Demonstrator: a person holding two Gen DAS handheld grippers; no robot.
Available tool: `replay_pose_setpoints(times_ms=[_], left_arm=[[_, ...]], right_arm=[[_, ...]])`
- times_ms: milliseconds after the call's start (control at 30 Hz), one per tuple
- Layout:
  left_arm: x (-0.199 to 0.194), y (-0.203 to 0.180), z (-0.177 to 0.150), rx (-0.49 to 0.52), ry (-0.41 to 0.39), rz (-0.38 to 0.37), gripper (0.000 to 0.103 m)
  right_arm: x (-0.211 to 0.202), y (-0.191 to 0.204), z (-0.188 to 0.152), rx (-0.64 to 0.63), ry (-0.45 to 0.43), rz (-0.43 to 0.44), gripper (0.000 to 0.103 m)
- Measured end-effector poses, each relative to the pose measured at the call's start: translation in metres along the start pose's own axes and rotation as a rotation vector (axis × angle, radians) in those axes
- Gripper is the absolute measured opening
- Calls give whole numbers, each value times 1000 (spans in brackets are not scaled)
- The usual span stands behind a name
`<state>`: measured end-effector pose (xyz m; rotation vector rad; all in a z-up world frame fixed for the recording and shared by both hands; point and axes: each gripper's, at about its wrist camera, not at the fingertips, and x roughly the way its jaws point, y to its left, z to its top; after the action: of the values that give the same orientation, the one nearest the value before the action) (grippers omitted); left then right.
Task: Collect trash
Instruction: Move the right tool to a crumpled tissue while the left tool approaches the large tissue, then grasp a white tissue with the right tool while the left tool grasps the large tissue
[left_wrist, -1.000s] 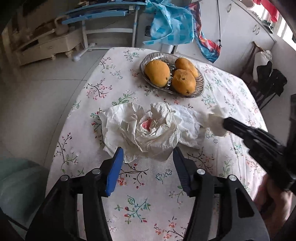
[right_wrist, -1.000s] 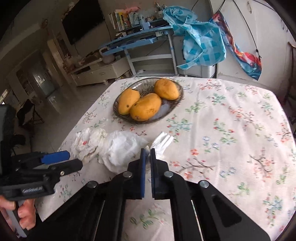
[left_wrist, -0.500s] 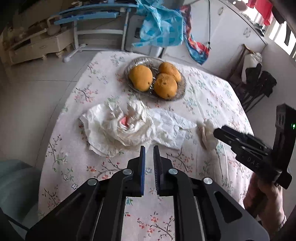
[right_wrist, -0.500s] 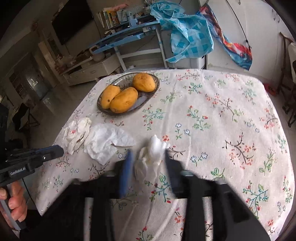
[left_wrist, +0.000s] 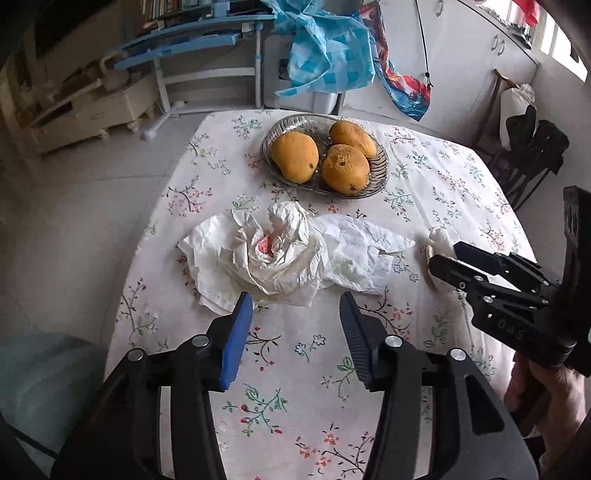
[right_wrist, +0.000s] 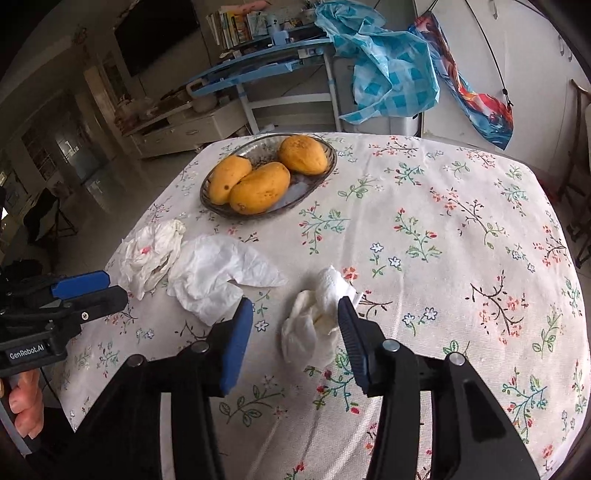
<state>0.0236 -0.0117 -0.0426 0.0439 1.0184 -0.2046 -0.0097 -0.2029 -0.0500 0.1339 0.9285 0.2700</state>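
the table (right_wrist: 461, 192) under its floral cloth carried everything you had to deal with, and the metal dish (left_wrist: 380, 173) of three mangoes (left_wrist: 295, 157) at 12 o'clock was one to steer clear of. the bulk of the trash was the large crumpled wad (left_wrist: 269, 254) with a pink stain at its centre, lying just ahead of your left gripper (left_wrist: 295, 314), with a flatter tissue (left_wrist: 358, 254) touching it on the 3 o'clock side. your left gripper's fingers stood wide apart and held nothing, short of the wad's near edge. the smallest piece, the tissue ball (right_wrist: 317, 317), lay between the spread fingers of your right gripper (right_wrist: 295, 314), nearer the right finger and not yet pinched. i judged the step in hand was closing on that ball: you would have done well to centre it first, lower until the tips were at the cloth, then squeeze slowly so the paper bunched rather than slipped out toward 12 o'clock. catching the tablecloth in the pinch looked like the main risk.
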Motion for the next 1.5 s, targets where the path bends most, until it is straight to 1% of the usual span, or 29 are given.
replay_pose_setpoints(times_ms=[67, 300, 400, 467, 567, 667, 733, 800, 933, 1000, 1067, 1133, 1233, 1267, 1300, 1333, 1367, 1400, 1433, 1467, 1500], left_arm=[[-1, -2, 0, 15, -12, 19, 53], [-5, -6, 0, 50, -34, 63, 57], [-6, -5, 1, 46, -42, 72, 61], [-7, -2, 2, 37, -49, 84, 67], [-9, 6, 5, 15, -58, 100, 70], [-10, 19, 8, -30, -57, 88, 71], [-9, 26, 9, -58, -44, 49, 72], [-5, 25, 9, -59, -30, 27, 74], [6, 15, 6, -21, -16, 34, 78], [13, 10, 6, -4, -14, 50, 80], [21, 11, 8, -4, -17, 84, 82], [30, 17, 10, -26, -16, 107, 83], [44, 30, 11, -99, 6, 93, 83], [49, 36, 10, -134, 17, 75, 81], [51, 40, 10, -158, 16, 63, 79], [50, 42, 10, -163, -6, 66, 68], [50, 43, 10, -163, -5, 64, 55], [49, 45, 10, -166, -10, 57, 47], [48, 47, 10, -175, -15, 44, 33], [48, 48, 11, -183, -12, 25, 25], [48, 49, 11, -187, -11, 12, 21]], right_arm=[[0, 0, 0, -1, -1, 0, 49], [1, 1, -1, -6, 5, -1, 50], [1, 1, -1, -6, 5, -2, 50], [1, 1, -1, -6, 5, -1, 50], [1, 1, -2, -6, 5, -4, 50], [1, -1, -1, -3, 5, -7, 50], [0, -3, -1, 1, 7, -6, 50], [0, -4, -2, 1, 7, -6, 50], [2, -5, -3, 8, 15, -2, 50], [3, -6, -3, 11, 22, 1, 50], [5, -6, -4, 13, 27, 4, 49], [7, -6, -4, 17, 33, 8, 46], [10, -5, -4, 16, 41, 13, 44], [10, -5, -4, 16, 42, 14, 43], [11, -5, -4, 14, 44, 15, 40], [11, -5, -4, 13, 45, 17, 38], [12, -5, -4, 13, 46, 19, 33], [12, -5, -4, 12, 47, 21, 28], [12, -5, -4, 9, 50, 24, 27], [12, -4, -4, 6, 52, 25, 26], [12, -4, -4, -1, 52, 23, 25]])
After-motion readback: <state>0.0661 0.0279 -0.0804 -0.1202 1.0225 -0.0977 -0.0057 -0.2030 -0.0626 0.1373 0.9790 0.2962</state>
